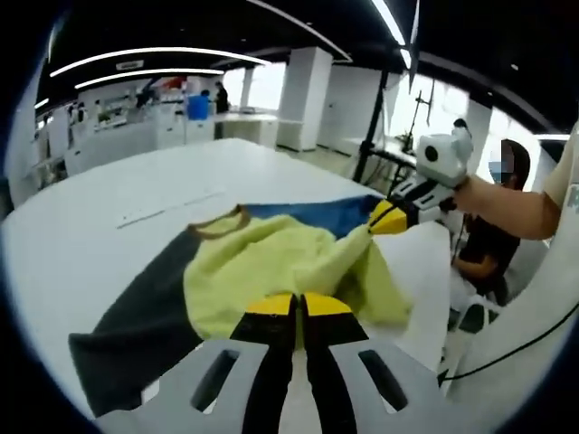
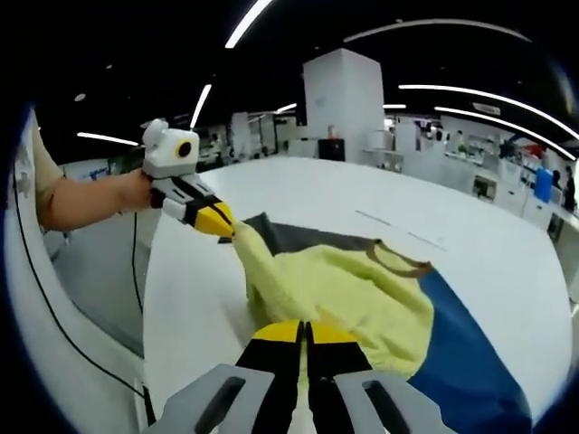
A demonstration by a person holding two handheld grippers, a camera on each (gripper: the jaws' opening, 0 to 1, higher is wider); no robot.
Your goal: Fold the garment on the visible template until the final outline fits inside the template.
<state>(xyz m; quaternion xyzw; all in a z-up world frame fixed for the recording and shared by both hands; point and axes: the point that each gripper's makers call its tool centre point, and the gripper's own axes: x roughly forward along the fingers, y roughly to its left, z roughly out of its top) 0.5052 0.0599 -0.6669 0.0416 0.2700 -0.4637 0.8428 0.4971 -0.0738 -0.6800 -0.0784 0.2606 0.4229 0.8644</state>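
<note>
garment (image 1: pixel 271 262) | both tools clamp hem | white table (image 1: pixel 136 194) beneath

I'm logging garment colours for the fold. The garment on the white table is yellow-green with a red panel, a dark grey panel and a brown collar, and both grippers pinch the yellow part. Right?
Not quite: the panel is blue, not red. The right gripper view shows the blue panel beside the yellow-green part of the garment, below the brown collar. The rest stands: dark grey panel, white table, left gripper and right gripper both shut on the yellow fabric.
</note>
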